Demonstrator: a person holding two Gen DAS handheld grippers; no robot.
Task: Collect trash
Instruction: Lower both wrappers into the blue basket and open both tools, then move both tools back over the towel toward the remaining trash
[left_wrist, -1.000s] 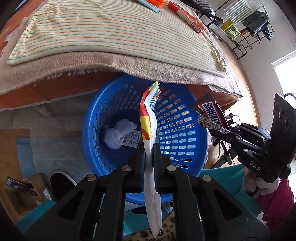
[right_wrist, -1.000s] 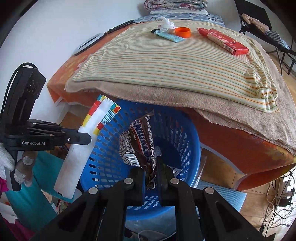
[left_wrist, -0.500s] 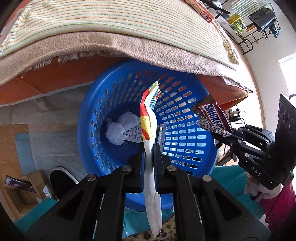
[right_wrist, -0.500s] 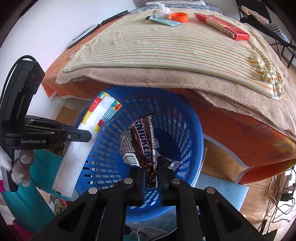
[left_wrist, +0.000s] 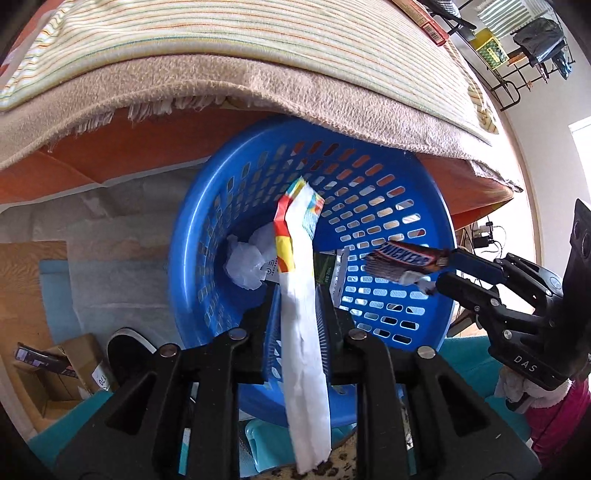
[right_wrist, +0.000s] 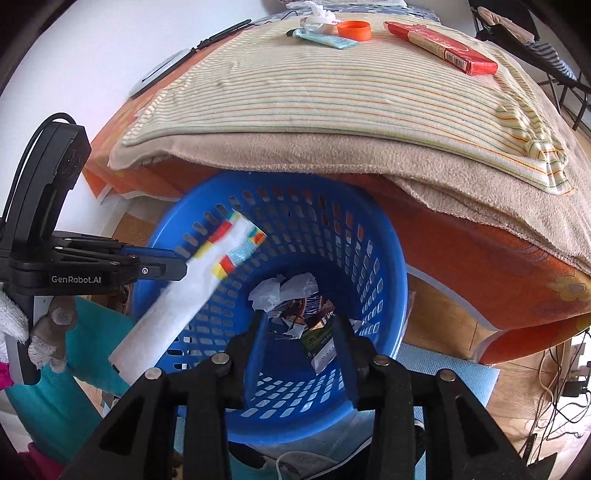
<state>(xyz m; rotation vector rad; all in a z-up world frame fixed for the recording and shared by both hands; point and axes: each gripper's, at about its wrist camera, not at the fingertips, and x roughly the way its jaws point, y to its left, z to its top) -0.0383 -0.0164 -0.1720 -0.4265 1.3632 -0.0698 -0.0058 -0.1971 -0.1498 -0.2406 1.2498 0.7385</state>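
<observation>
A surface draped in a beige blanket (left_wrist: 184, 85) overhangs the far rim of a blue basket (left_wrist: 177, 258) standing on the floor. Above the basket's near rim, the left gripper (left_wrist: 297, 291) has its jaws spread. The long white wrapper (left_wrist: 299, 314) lies loose between them, lengthwise along the fingers, with its printed end over the basket's hollow and its plain tail trailing back past the near rim. The right gripper (right_wrist: 299, 321), at the basket's right rim, is likewise spread and holds nothing, with the Snickers wrapper (left_wrist: 406, 258) loose just off its tips, inside the rim.
</observation>
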